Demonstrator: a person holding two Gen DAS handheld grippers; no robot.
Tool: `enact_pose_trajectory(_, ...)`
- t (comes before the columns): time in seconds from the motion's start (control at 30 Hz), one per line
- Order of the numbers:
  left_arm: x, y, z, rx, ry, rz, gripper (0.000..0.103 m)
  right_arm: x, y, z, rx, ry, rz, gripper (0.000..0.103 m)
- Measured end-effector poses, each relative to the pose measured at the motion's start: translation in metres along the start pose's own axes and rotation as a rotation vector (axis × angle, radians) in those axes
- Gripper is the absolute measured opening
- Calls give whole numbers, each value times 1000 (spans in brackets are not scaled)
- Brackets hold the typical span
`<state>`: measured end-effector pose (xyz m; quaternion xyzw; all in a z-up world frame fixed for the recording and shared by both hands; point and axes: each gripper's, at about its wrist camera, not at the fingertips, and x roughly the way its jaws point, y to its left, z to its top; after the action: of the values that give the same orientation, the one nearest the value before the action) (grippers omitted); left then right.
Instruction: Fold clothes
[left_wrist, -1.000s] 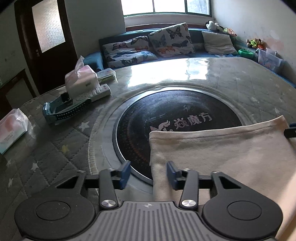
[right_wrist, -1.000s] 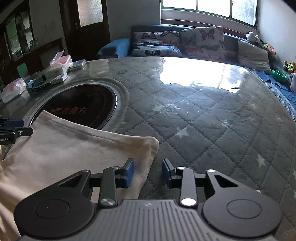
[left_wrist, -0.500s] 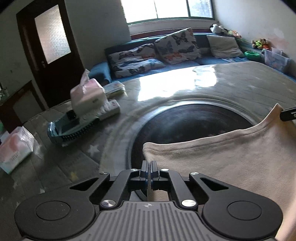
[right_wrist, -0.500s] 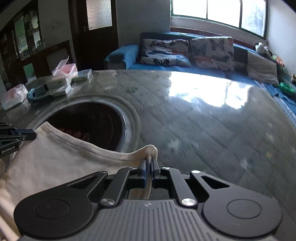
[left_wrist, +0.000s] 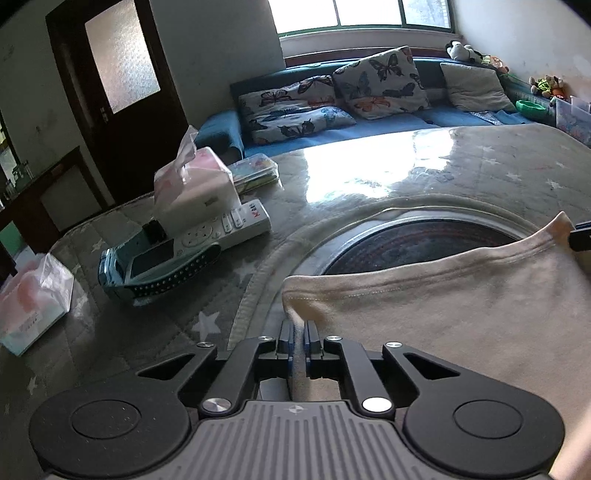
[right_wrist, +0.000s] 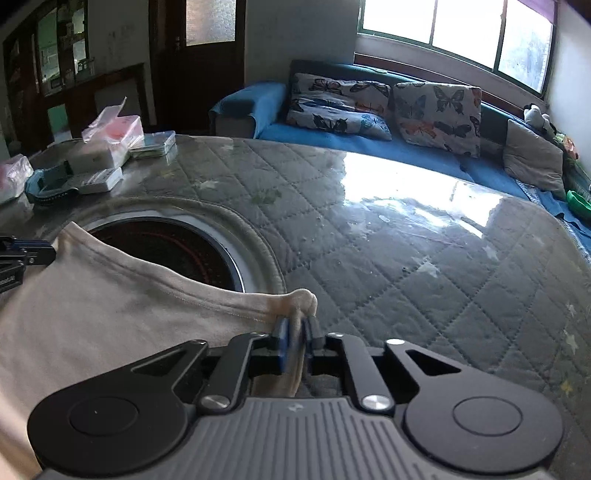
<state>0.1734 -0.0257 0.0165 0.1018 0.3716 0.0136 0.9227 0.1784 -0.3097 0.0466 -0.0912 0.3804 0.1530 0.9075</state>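
Stretching between two grippers, a cream garment (left_wrist: 461, 325) is held above the quilted table cover (right_wrist: 388, 258), its hemmed edge sagging over the near part of the round dark cooktop (left_wrist: 424, 247) sunk into the table. Taking that cooktop as the landmark, the garment's left corner is pinched by the left gripper (left_wrist: 299, 332) at the cooktop's near left rim, and the right corner is pinched by the right gripper (right_wrist: 297, 328) just off its near right rim. On both grippers the blue-padded fingers stand almost together, with only a thin fold of fabric clamped between them; the jaws of each have just eased apart very slightly, with the cloth gripped throughout. Left of the cooktop, a tissue pack (left_wrist: 194, 184), a white remote control (left_wrist: 225, 229) and a blue-cased phone (left_wrist: 155, 262) are seen lying together. Beyond the cooktop, a blue sofa (right_wrist: 332, 129) with butterfly cushions (right_wrist: 436, 110) is seen under the window.
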Motion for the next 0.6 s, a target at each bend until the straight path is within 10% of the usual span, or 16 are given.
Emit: enact_pose_trajectory(0.6, -82, -15, -48, 13, -43, -108, 11, -146, 112, -78, -358, 5, 373, 12)
